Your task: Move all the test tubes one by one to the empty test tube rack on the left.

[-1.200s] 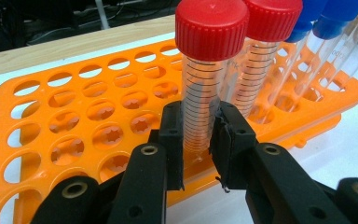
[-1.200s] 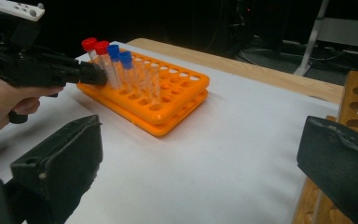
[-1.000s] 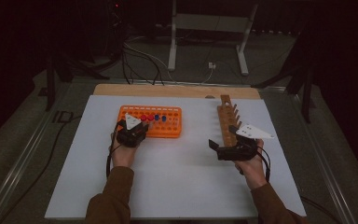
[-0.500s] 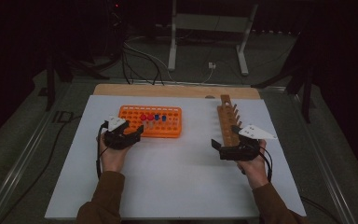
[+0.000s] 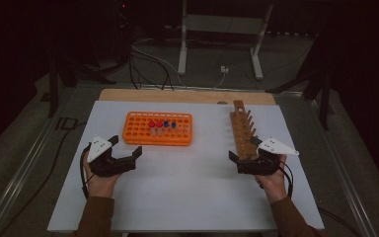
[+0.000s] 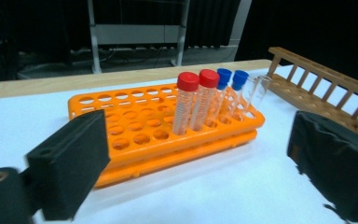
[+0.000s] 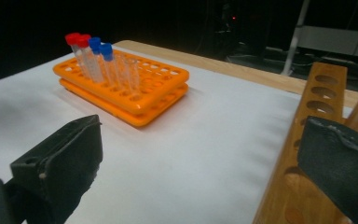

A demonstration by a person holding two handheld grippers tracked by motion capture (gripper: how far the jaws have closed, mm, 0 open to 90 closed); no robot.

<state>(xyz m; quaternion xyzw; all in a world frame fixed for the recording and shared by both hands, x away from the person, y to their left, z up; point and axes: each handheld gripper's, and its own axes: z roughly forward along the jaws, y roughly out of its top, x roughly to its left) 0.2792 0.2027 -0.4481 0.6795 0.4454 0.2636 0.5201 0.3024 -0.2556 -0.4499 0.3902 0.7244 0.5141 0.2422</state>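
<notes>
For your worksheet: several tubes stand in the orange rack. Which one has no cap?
The clear tube at the end of the row in the orange rack, next to the two blue-capped tubes. Its mouth is open; the others carry red or blue caps.

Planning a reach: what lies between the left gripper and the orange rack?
Only bare white table; high view shows left gripper short of orange rack.

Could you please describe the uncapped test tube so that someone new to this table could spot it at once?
On the white table top lies a flat orange plastic rack of round holes, left of the long wooden peg rack. One row of tubes stands in it: two red-capped tubes, two blue-capped tubes, then the clear uncapped tube nearest the wooden rack, the only one without a cap.
</notes>
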